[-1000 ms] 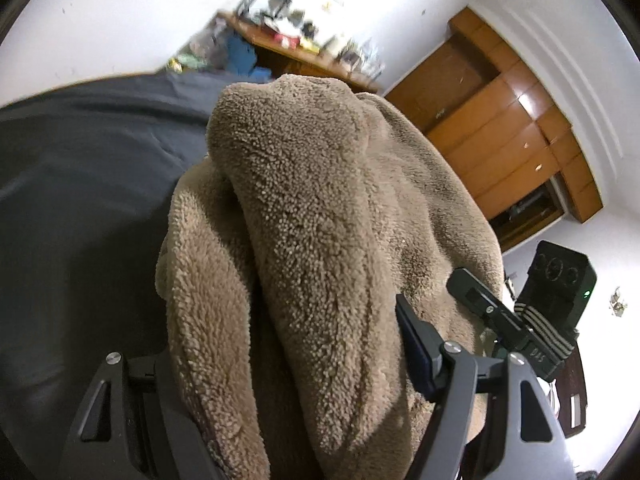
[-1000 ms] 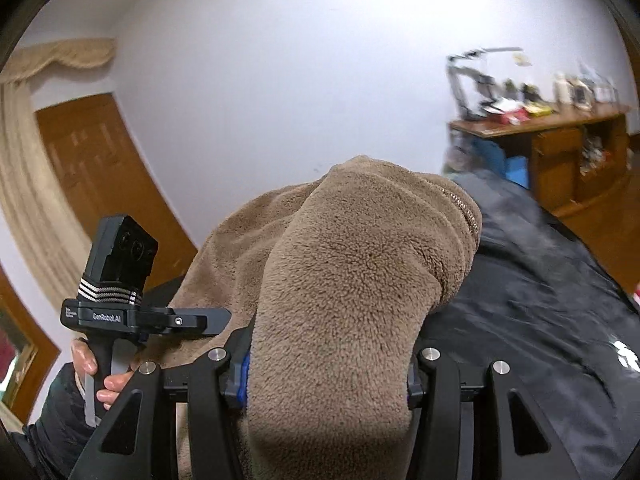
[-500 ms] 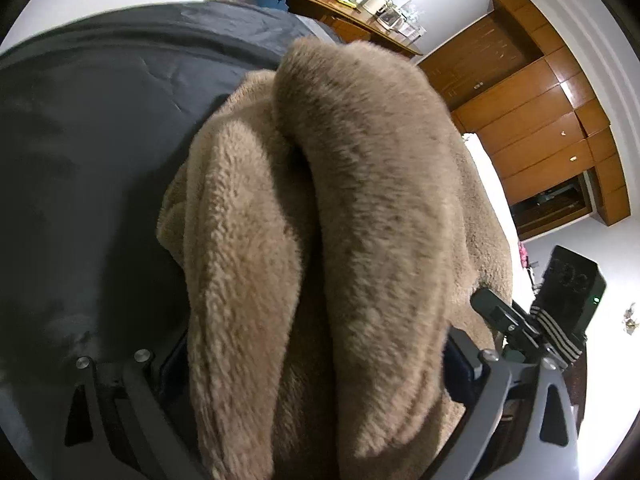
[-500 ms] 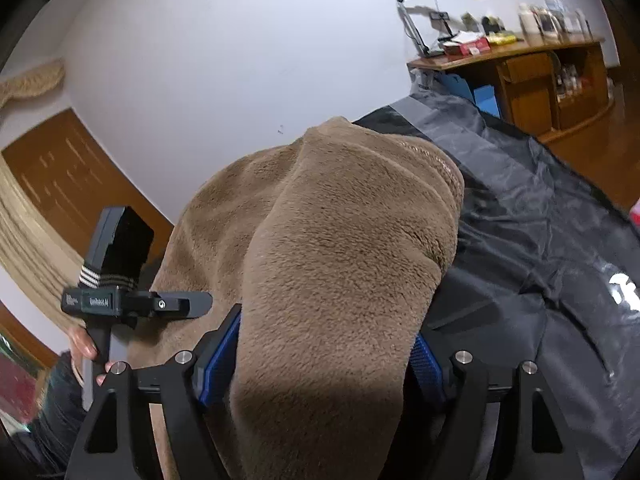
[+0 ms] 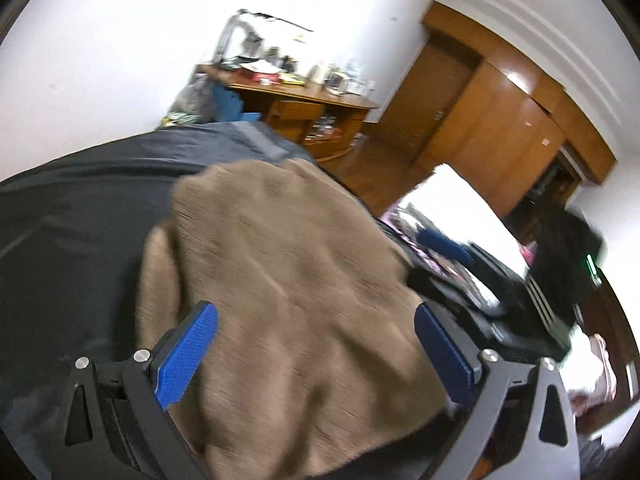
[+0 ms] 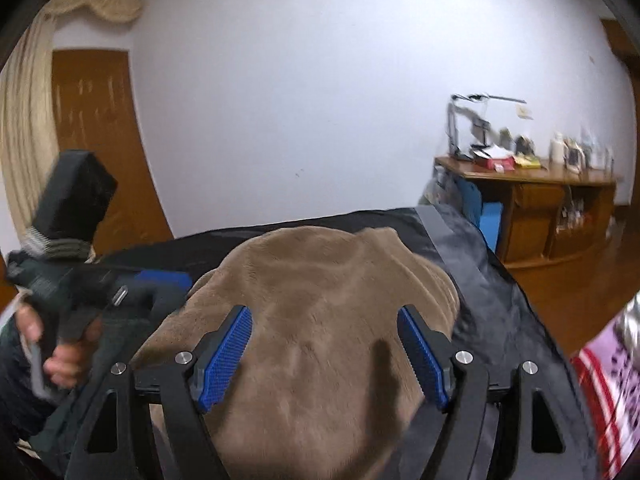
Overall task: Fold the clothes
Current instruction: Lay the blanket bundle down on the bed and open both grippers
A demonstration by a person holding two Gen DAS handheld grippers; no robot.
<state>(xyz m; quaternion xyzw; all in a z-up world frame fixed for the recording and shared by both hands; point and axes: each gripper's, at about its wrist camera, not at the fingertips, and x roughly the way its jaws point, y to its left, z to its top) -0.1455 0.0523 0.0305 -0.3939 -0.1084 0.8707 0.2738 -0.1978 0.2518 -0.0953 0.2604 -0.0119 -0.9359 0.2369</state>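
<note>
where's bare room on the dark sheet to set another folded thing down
Bare sheet lies left of the fleece, up to the wall; a narrower strip runs between fleece and the sheet's right edge. Crowded by the other gripper.

The brown fleece point(image 6: 320, 320) heaps under both spread tongs; dark sheet point(image 5: 80, 208) lies bare leftward, while the wooden cabinet point(image 6: 552, 216) blocks beyond.

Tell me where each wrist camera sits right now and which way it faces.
Left wrist: on the left gripper, looking along open jaws over the brown fleece garment toward the wooden cabinet; the right gripper shows at right.
Right wrist: on the right gripper, jaws open above the same fleece; the left gripper and a hand show at left.
Shared: fleece, dark sheet, cabinet.
</note>
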